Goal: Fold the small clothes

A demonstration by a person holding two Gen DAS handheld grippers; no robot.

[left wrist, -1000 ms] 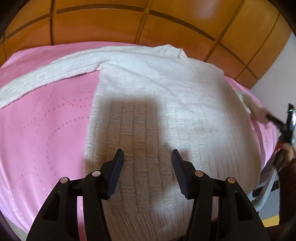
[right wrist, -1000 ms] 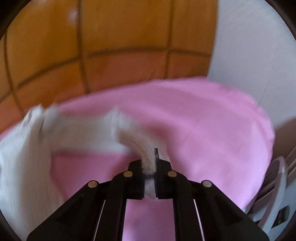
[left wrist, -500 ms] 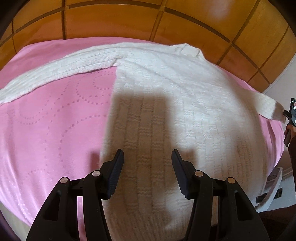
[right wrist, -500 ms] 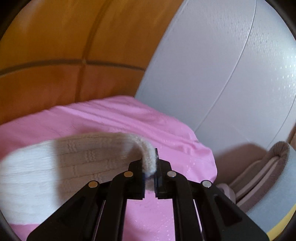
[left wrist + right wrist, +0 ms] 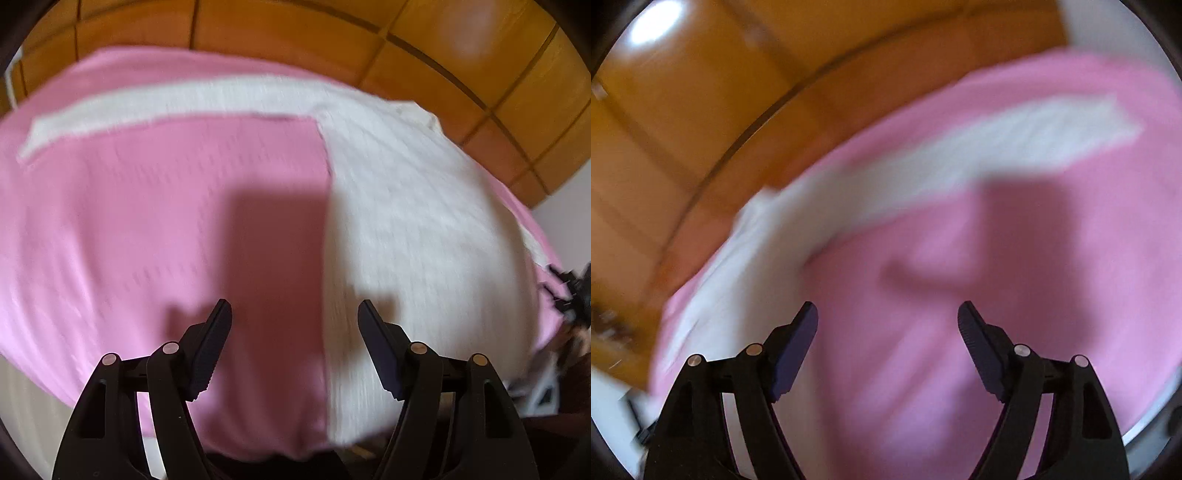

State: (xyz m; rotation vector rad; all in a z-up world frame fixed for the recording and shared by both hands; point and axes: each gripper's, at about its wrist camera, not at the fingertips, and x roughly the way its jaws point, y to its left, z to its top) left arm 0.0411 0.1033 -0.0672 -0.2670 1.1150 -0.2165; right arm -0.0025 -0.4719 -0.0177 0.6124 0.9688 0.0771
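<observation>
- My left gripper [image 5: 294,314] is spread wide and holds nothing, hovering over the pink bedspread [image 5: 147,229].
- The white knit sweater [image 5: 417,229] lies flat on that bedspread, its body at 2 o'clock from my left fingers, one sleeve [image 5: 147,107] stretching toward 10 o'clock.
- My right gripper [image 5: 887,317] is also spread and empty.
- In the blurred right view, the sweater's other sleeve [image 5: 1015,140] lies flat at 1 o'clock.
- A wooden headboard [image 5: 295,33] stands behind the bed.
</observation>
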